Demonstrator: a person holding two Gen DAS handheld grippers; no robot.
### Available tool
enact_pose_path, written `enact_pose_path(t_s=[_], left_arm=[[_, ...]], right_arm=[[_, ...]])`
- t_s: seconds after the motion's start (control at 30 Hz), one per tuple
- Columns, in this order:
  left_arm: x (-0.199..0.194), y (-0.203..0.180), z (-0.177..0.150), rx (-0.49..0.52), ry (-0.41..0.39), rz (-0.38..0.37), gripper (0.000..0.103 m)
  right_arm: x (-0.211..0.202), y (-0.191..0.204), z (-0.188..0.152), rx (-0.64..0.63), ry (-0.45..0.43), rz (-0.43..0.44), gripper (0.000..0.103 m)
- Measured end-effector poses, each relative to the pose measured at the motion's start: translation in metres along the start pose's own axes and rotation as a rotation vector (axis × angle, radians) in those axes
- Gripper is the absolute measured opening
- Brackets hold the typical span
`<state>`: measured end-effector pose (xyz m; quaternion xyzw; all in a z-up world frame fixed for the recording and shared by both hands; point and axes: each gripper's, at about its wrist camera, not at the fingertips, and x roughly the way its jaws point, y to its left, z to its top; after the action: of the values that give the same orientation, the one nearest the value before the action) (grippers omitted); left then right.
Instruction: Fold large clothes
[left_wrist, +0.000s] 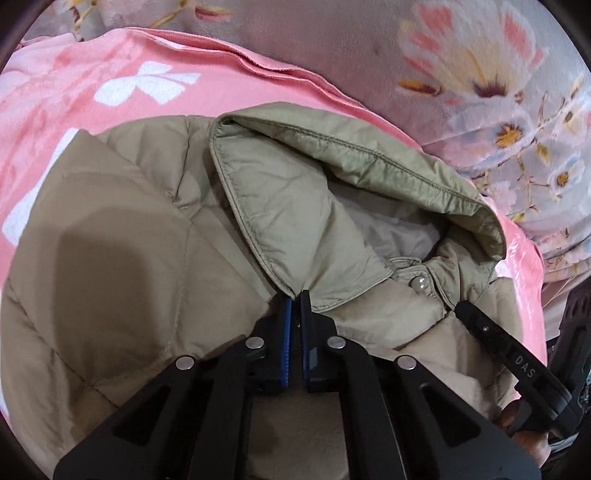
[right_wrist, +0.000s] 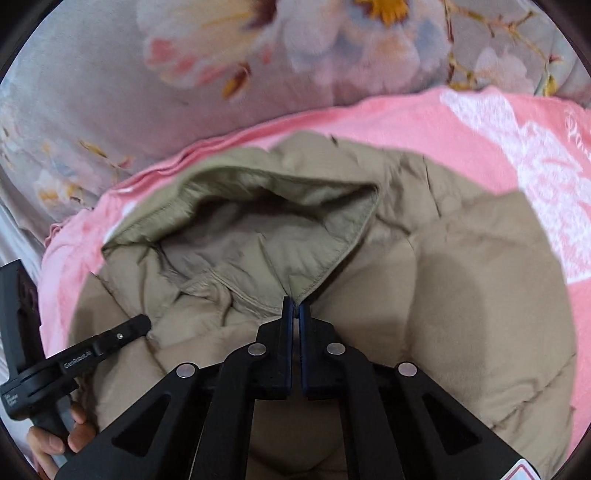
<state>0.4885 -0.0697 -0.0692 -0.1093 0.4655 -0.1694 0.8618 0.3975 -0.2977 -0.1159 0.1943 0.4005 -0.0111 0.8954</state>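
Jacket (left_wrist: 110, 258) hood (left_wrist: 295, 206) corners (both fingers (left_wrist: 286, 314) clamped)

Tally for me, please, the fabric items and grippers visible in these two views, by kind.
Khaki hooded jacket: 1
Pink towel: 1
Floral bedding: 1
Grippers: 2, left gripper and right gripper
Total: 5

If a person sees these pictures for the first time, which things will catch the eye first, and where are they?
The eye goes first to the beige puffer jacket filling the middle, its olive-lined hood lying open. Each gripper is shut on a corner point of the hood edge: the left gripper in its own view, the right gripper in its own. Under the jacket lies a pink blanket, and beyond it a grey floral cover.
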Motion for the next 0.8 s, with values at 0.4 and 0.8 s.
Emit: enact_pose_path(t_s=[0.4, 0.8], left_arm=[[0.009, -0.017, -0.013, 0.106, -0.061, 0.099, 0.003], [-0.059, 0.010, -0.004, 0.091, -0.053, 0.109, 0.006]], right_arm=[[0.016, -0.008, -0.014, 0.023, -0.004, -0.012, 0.000], [-0.052, -0.019, -0.023, -0.028, 0.024, -0.048, 0.012]])
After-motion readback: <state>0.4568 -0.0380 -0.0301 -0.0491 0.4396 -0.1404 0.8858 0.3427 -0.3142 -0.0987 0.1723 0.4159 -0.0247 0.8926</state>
